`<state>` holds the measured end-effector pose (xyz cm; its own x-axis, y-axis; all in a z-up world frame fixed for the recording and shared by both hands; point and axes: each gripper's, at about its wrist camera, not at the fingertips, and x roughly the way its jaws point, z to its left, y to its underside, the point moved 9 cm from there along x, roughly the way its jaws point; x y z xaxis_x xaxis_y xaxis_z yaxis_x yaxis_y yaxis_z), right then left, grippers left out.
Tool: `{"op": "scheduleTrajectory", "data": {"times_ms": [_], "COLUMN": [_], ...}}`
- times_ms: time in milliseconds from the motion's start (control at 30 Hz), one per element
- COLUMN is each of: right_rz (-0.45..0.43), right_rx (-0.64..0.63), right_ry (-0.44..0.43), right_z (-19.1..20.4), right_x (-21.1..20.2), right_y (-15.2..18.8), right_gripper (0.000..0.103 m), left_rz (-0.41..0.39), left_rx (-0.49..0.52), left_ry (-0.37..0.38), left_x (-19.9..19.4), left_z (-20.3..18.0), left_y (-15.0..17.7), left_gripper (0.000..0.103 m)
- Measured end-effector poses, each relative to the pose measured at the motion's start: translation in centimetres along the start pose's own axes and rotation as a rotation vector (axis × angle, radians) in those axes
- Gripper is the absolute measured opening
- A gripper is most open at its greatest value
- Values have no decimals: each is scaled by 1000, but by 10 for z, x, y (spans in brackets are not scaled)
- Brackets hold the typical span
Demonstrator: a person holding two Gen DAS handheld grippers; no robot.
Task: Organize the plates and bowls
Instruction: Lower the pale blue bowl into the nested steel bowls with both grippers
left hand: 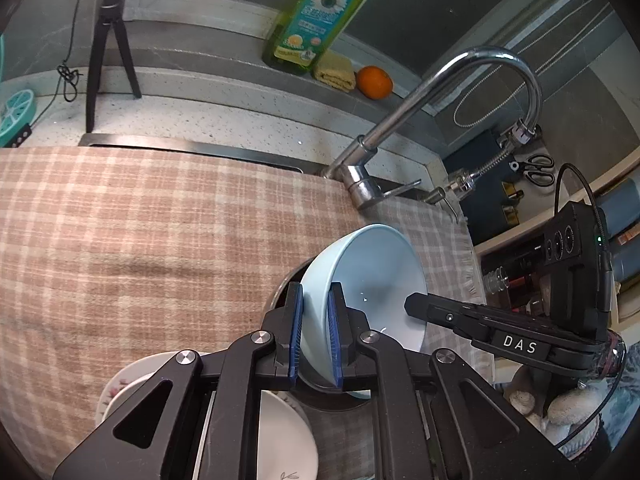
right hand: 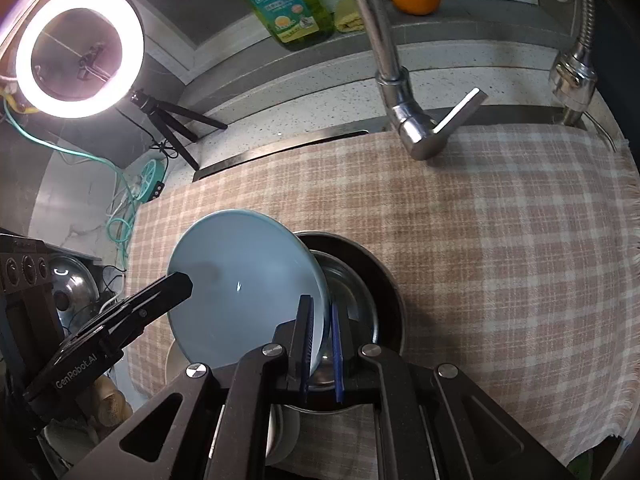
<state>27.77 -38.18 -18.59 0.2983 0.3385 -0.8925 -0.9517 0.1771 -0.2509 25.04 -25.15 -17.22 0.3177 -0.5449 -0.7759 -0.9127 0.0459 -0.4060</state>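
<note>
You have 1 light-blue bowl (left hand: 372,264), tilted, above 1 steel bowl (right hand: 352,292) on the checked cloth (left hand: 160,240). 2 white plates (left hand: 280,432) lie beneath. Left tongs (left hand: 316,340) and right tongs (right hand: 322,344) each clench its rim on opposite sides.

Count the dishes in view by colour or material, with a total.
Light blue bowl: 1
White dishes: 2, a floral-rimmed plate and a white dish stacked on it
Metal bowls: 2, apparently nested, an inner steel bowl in a darker outer bowl
Total: 5
</note>
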Motion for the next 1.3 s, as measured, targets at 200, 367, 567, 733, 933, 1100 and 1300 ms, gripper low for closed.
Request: {"op": "scheduleTrajectory", "data": {"times_ms": [200,367,567,733,933,1100,1300], "right_rz": [14,22,30,42,53,61,56], "right_rx": [16,22,29,38,47,40,30], "right_ry": [9,11,16,18,21,20,19], "right_z": [-11,-14,-17,-20,-24,-24,-22], "right_x": [3,6,9,14,21,24,24], "right_y": [7,12,15,18,23,24,24], "right_gripper": [8,8,8,8,8,8,10], "left_rz": [31,56,84,95,92,93,100], "left_rx": [-6,-13,-12,-3,14,12,18], "left_ry": [-1,-4,-18,-28,-38,-38,-47], "left_x": [12,19,29,33,35,36,38], "left_z": [-2,1,3,4,4,6,7], "left_y": [6,12,20,23,23,22,23], "left_gripper": [10,10,10,10,10,10,10]}}
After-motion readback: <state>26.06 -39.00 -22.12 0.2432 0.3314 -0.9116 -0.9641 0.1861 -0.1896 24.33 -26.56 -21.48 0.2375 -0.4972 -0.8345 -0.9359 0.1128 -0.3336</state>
